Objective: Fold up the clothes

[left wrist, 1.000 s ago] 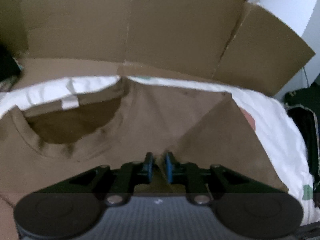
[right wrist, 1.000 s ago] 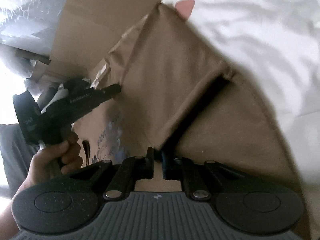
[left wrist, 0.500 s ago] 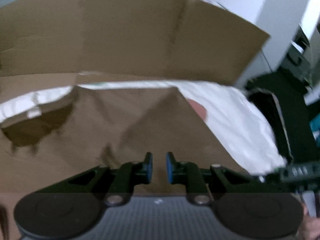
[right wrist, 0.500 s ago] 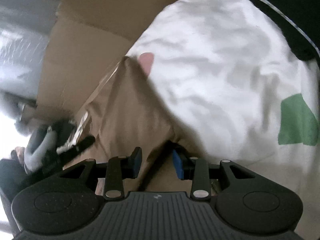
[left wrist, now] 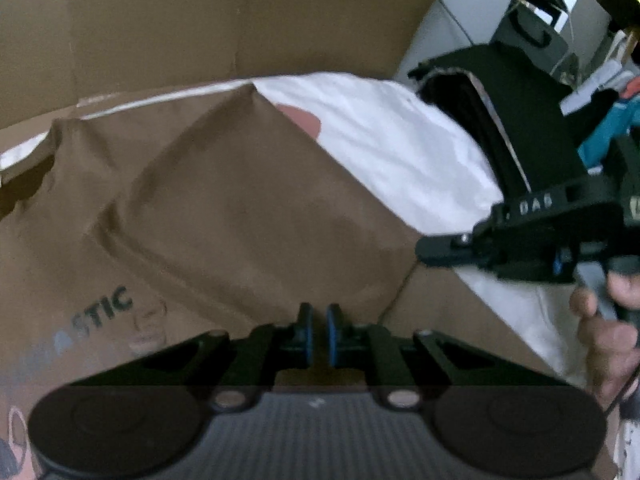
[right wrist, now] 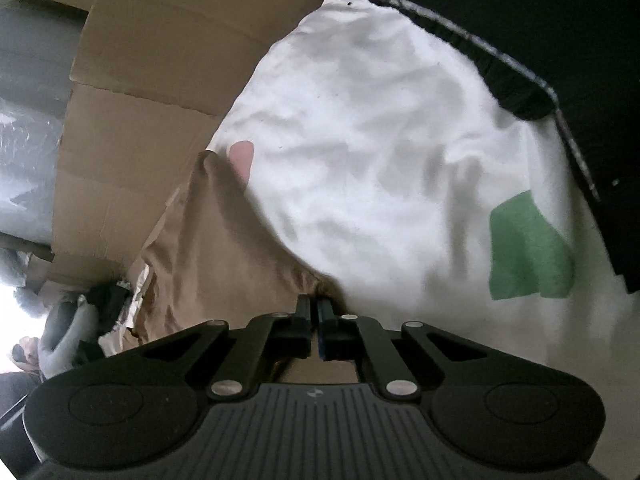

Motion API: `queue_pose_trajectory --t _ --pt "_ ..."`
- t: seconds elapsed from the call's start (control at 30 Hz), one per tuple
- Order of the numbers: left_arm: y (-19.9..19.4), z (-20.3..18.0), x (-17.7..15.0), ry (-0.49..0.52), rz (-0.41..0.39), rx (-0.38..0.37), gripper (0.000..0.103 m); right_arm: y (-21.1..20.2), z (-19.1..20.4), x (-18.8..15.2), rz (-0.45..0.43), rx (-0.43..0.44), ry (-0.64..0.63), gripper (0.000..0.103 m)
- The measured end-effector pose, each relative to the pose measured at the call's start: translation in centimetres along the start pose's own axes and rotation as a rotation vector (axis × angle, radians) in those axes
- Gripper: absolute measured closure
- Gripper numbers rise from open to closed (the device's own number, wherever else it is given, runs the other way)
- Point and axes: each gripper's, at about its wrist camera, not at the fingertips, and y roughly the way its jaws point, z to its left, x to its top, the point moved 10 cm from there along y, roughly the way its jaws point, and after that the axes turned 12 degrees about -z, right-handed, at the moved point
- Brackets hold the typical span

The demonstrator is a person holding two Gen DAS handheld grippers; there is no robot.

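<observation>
A brown T-shirt (left wrist: 240,208) lies on a white sheet (left wrist: 400,128), its sleeve folded in over the body and dark print near its lower left. My left gripper (left wrist: 316,332) sits at the fold's lower edge. Its jaws are closing to a thin slit with the brown cloth pinched between the blue pads. In the right wrist view the shirt (right wrist: 208,240) runs up to the left. My right gripper (right wrist: 314,312) is closing on the shirt's edge where it meets the sheet (right wrist: 380,140). From the left wrist view, the right gripper (left wrist: 424,247) touches the shirt's right corner, held by a hand (left wrist: 608,320).
Cardboard panels (left wrist: 200,20) stand behind the sheet, also in the right wrist view (right wrist: 160,60). A black bag or garment (left wrist: 520,112) lies past the sheet's right edge. The sheet carries a pink patch (left wrist: 304,120) and a green patch (right wrist: 528,248).
Both views have swung right, and the neck opening has slid to the left edge. The right gripper opened around the shirt's edge, then shut on it. It now shows in the left wrist view.
</observation>
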Motion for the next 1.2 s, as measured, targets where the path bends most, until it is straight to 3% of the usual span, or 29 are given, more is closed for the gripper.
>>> queue_pose_trajectory --t 0.17,0.37,0.6,0.73,0.8,1.03,1.1,1.17,1.2 --pt "-1.4 -0.4 -0.6 0.045 0.011 -0.016 0.095 -1.4 -0.5 0.8 -0.028 -0.068 -0.095 0.098" --pt "-2.8 0.6 2.6 0.061 -0.065 0.019 0.095 -2.6 2.5 1.8 -0.078 0.005 -0.221 0.098" --pt "-0.8 5.9 4.9 0.02 -0.109 0.172 0.095 0.0 6.0 -0.6 -0.029 0.062 -0.409 0.097" --pt "0.1 9.4 4.9 0.002 -0.092 0.273 0.091 1.4 5.4 -0.9 -0.012 0.0 -0.535 0.097" --pt "0.2 11.5 4.4 -0.011 -0.083 0.375 0.091 1.7 4.5 -0.8 -0.005 -0.037 -0.569 0.095" --pt "-0.8 12.9 4.7 -0.044 -0.067 0.373 0.091 1.6 4.9 -1.1 -0.003 -0.086 -0.619 0.095" --pt "-1.6 13.2 5.1 -0.077 -0.054 0.34 0.086 1.6 5.2 -0.9 0.026 -0.086 -0.623 0.094" --pt "-2.4 13.2 5.5 -0.072 -0.033 0.305 0.073 1.3 5.6 -0.5 0.053 -0.079 -0.637 0.093" --pt "-2.9 13.3 5.8 -0.059 -0.024 0.3 0.07 1.0 5.9 -0.2 0.067 -0.073 -0.649 0.088"
